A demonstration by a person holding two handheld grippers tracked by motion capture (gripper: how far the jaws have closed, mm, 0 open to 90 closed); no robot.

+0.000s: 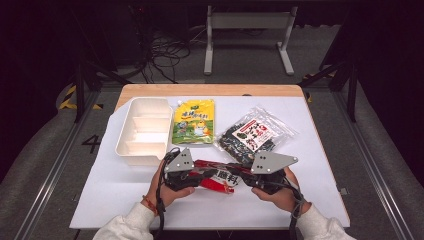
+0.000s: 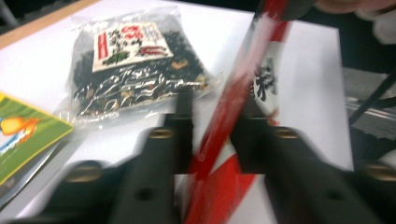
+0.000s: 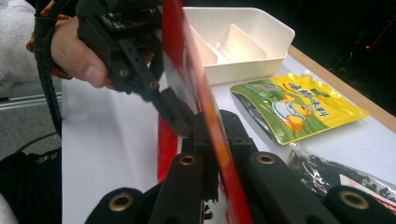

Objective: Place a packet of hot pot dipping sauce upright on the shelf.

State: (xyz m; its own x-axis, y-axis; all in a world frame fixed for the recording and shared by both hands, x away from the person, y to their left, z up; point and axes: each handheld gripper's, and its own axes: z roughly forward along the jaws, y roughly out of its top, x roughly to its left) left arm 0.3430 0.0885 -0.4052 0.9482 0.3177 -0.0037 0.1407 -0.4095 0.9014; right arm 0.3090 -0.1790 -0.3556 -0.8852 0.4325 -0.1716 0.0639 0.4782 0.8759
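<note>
Both grippers are meeting over a red-and-white seasoning packet (image 1: 220, 179) at about 6 o'clock on the white table cover (image 1: 320, 150), near the person's edge.

Right gripper (image 3: 208, 122): jaws are pressing together on the packet's edge, the red film standing upright between the black pads in the right gripper view. In the high view this gripper (image 1: 248, 176) is sitting at the packet's 3 o'clock end, under its grey plate.

Left gripper (image 2: 212, 122): jaws are standing close on either side of the red film and appear to be pinching it (heavy blur in the left gripper view, so pad contact is hard to confirm). In the high view it (image 1: 196, 176) is sitting at the packet's 9 o'clock end. The right gripper view is showing the left hand (image 3: 74, 53) wrapped around that gripper's body.

Packet is being held between the two grippers, tilted on edge and partly lifted off the cover.

Others on the table:
- White divided tray (image 1: 131, 120) at 10 o'clock from the packet, compartments showing nothing inside.
- Yellow-green spouted pouch (image 1: 194, 121) at 12 o'clock, lying flat just beside the tray.
- Clear bag of dark dried food (image 1: 252, 135) at 1 o'clock, red-and-white label facing up, near the pouch.
</note>
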